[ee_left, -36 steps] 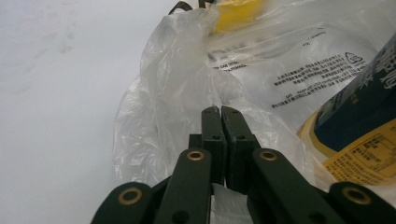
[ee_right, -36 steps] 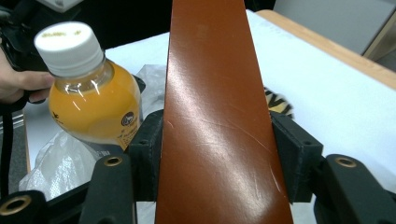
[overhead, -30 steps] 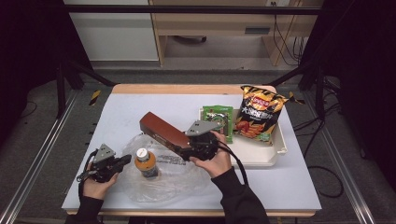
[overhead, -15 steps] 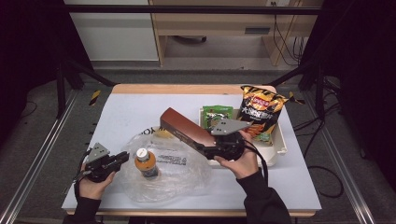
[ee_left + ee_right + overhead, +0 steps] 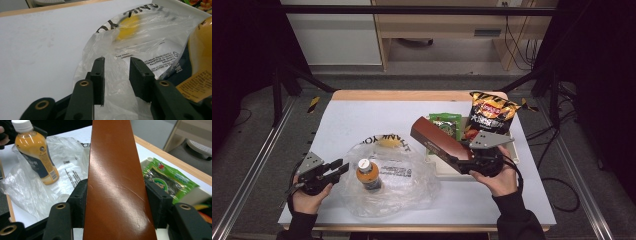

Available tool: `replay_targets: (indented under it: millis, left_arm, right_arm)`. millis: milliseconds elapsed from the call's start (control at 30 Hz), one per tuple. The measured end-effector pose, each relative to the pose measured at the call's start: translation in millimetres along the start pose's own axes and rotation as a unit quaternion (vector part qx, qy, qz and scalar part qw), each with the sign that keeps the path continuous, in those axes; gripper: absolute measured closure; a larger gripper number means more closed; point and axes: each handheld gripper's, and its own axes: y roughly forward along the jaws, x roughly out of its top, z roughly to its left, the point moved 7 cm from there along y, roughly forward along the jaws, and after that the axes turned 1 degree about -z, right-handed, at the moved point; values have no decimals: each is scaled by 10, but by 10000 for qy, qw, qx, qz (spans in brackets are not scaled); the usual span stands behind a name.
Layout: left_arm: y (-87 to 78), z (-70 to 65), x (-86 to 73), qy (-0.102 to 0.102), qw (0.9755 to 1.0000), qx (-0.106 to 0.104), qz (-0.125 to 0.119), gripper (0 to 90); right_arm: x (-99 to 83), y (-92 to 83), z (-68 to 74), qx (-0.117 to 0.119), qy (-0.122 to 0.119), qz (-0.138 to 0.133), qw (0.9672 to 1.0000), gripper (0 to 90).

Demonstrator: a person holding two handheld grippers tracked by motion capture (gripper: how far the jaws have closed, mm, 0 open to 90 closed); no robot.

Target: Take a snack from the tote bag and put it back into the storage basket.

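Observation:
A long brown box (image 5: 438, 141) hangs tilted over the table's right half, near the white tray (image 5: 443, 169). My right gripper (image 5: 462, 156) is shut on its near end. In the right gripper view the box (image 5: 115, 170) sits between both pads (image 5: 79, 202). An orange drink bottle (image 5: 368, 174) stands upright on a clear plastic bag (image 5: 404, 175). My left gripper (image 5: 340, 168) rests just left of the bottle. Its jaws have just been opening, and thin bag film (image 5: 117, 82) lies loose between the pads (image 5: 98, 75), which do not press it. The bottle (image 5: 200, 50) is at that view's right edge.
The white tray at the right holds a green snack packet (image 5: 446, 125) and an orange chips bag (image 5: 489, 112). The bag bears a yellow print (image 5: 388, 142) at its far edge. Bare white tabletop (image 5: 362, 117) stretches across the back left. A wooden strip (image 5: 412, 95) edges the far side.
The right gripper has carried the brown box rightwards, from above the bag to beside the tray. The left gripper's jaws have spread apart and let go of the bag edge.

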Motion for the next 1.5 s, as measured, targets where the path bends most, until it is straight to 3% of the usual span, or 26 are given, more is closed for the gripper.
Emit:
replay_targets:
  millis: [300,600,933,1133,1500]
  left_arm:
    - [-38,20,39,-20,9999,84,-107,508]
    - [-30,12,43,-23,9999,108,-103,472]
    - [-30,6,50,-27,9999,106,-119,462]
    - [-25,4,47,-6,9999,115,-99,462]
    - [-13,8,34,-23,9999,115,-72,463]
  right_arm:
    - [-246,-152,-170,-141,141,67,9998,436]
    - [-566,-187,-289,-244,251,297,9989,436]
    - [-835,-43,-360,-248,338,787,9960,435]
    - [-938,71,-344,-200,250,1114,9933,435]
    - [-929,216,-292,39,284,1136,9931,433]
